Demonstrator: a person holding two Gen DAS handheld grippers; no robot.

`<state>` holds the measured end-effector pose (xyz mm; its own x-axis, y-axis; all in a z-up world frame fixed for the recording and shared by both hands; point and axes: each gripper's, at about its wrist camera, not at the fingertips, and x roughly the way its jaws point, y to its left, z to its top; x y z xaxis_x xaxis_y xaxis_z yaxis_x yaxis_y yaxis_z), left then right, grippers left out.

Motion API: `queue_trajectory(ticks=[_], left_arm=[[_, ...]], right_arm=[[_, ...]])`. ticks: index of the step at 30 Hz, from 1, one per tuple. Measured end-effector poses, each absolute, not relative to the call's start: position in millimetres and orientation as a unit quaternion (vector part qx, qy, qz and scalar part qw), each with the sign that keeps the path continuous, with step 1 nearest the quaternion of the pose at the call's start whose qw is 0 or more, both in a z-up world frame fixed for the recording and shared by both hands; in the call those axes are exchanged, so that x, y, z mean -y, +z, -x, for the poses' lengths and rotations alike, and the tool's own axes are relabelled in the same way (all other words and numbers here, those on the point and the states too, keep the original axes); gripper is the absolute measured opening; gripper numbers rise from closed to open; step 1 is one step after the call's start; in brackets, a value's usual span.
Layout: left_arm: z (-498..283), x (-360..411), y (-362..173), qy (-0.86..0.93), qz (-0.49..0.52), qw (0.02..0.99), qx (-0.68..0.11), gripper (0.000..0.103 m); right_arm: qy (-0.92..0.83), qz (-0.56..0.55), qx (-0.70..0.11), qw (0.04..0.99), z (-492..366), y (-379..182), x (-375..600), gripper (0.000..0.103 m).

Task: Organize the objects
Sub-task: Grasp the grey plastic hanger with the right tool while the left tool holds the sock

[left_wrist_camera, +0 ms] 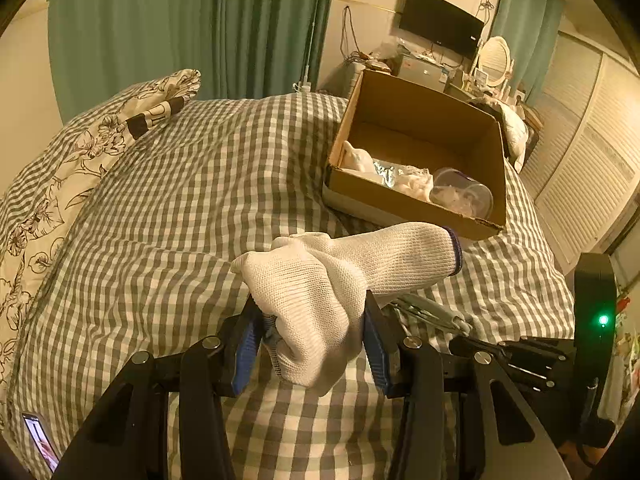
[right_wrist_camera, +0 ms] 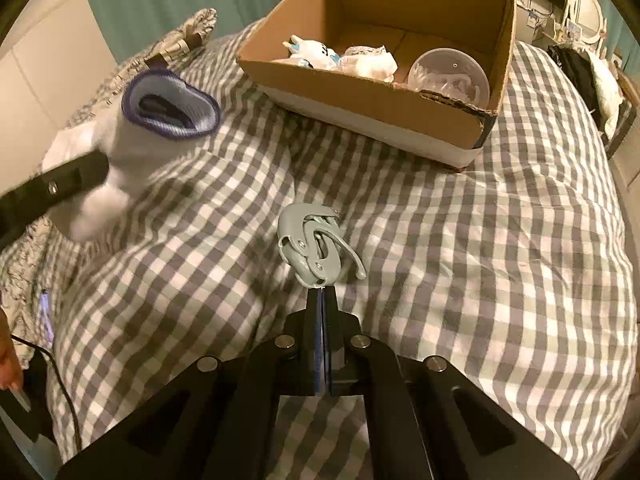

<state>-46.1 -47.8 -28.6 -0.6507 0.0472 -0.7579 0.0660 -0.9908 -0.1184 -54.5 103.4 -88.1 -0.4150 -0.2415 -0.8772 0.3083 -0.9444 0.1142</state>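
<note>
My left gripper [left_wrist_camera: 314, 338] is shut on a white knit glove [left_wrist_camera: 340, 280] with a purple cuff, held above the checked bedspread; it also shows in the right wrist view [right_wrist_camera: 160, 128] at the left. My right gripper [right_wrist_camera: 322, 292] is shut on a grey plastic clip [right_wrist_camera: 312, 244], held above the bed; it shows in the left wrist view [left_wrist_camera: 432, 312] under the glove. An open cardboard box [left_wrist_camera: 412, 200] sits on the bed ahead, also in the right wrist view [right_wrist_camera: 360, 96]. It holds a clear lidded tub [right_wrist_camera: 450, 74], crumpled white things and a small toy.
The grey checked bedspread [right_wrist_camera: 460, 260] covers the bed. A floral pillow [left_wrist_camera: 60, 184] lies at the left. A phone [left_wrist_camera: 40, 440] lies at the bed's near left corner. Green curtains, a TV, a cluttered dresser and louvred wardrobe doors [left_wrist_camera: 588, 160] stand beyond.
</note>
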Motion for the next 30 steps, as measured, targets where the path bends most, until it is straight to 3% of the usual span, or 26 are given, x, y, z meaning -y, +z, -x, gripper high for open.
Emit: queue_trajectory(ticks=[4, 7, 8, 22, 26, 30], left_arm=[[49, 49, -33, -0.904, -0.423, 0.011, -0.069, 0.047], [52, 54, -39, -0.901, -0.427, 0.014, -0.07, 0.047], [53, 56, -41, -0.9, -0.429, 0.016, -0.071, 0.047], [57, 70, -57, -0.894, -0.439, 0.011, -0.086, 0.047], [55, 71, -57, -0.894, -0.439, 0.009, -0.089, 0.047], [55, 72, -59, -0.893, -0.441, 0.008, -0.091, 0.047]], right_arm=[[-0.842, -0.511, -0.045, 0.167, 58, -91, -97, 0.005], [-0.843, -0.512, -0.062, 0.154, 63, -95, -93, 0.035], [-0.843, -0.511, -0.064, 0.152, 64, -96, -92, 0.039], [-0.845, -0.51, -0.113, 0.118, 59, -99, -88, 0.055], [-0.844, -0.509, -0.141, 0.096, 56, -100, -85, 0.067], [-0.845, -0.5, -0.168, 0.083, 58, -101, -78, 0.07]])
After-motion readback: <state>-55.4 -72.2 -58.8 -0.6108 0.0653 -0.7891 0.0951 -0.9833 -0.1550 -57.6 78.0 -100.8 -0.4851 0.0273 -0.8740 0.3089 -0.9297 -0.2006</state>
